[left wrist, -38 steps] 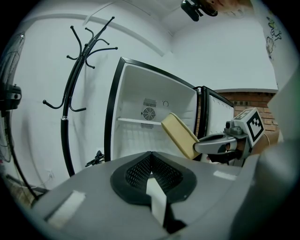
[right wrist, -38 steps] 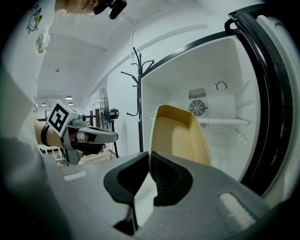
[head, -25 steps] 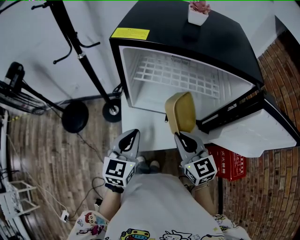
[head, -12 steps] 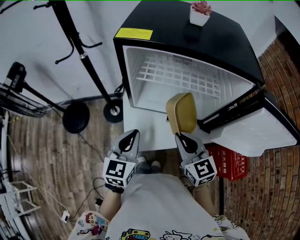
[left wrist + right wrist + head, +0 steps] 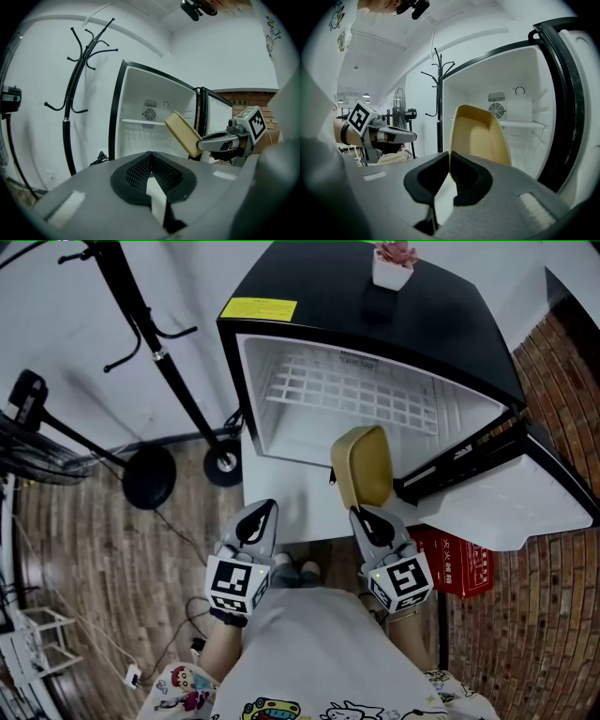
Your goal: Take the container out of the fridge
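Note:
A tan, empty container is held up in front of the open fridge, tilted on edge. My right gripper is shut on its rim; in the right gripper view the container rises from between the jaws. From the left gripper view the container shows at the right, pinched by the right gripper. My left gripper sits beside it to the left, shut with nothing between its jaws. The fridge interior has a wire shelf and looks bare.
The fridge door stands open to the right. A small potted plant sits on the fridge top. A black coat stand rises to the left, with a fan further left. A red box lies on the brick-pattern floor.

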{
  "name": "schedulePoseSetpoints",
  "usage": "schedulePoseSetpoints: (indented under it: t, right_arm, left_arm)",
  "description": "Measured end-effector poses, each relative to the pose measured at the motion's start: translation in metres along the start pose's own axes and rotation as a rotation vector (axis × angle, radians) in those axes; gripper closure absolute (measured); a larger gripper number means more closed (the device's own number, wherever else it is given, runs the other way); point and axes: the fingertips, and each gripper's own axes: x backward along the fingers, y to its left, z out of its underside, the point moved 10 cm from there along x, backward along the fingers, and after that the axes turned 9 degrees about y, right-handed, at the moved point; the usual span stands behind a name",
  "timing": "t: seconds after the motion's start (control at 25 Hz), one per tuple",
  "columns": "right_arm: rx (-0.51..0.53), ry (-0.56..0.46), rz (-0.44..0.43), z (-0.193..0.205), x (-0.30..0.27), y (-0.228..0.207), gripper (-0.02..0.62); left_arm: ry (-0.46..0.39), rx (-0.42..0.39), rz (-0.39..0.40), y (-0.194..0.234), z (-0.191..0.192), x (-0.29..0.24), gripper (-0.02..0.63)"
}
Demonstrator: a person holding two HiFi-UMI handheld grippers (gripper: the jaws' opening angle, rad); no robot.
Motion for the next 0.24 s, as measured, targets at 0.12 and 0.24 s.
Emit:
schedulePoseSetpoints:
  t: [0.12, 0.24]
  right_arm:
    - [0.002, 0.002, -0.002, 0.0, 0.0001, -0.0002, 0.58]
    - [0.004, 0.003, -0.003, -0.0007, 0.0003, -0.001, 0.58]
  left_arm:
    - [0.001, -0.001, 0.0, -0.0004, -0.0004, -0.0018, 0.595]
    - [0.001, -0.001, 0.001, -0.0006, -0.0009, -0.0031, 0.595]
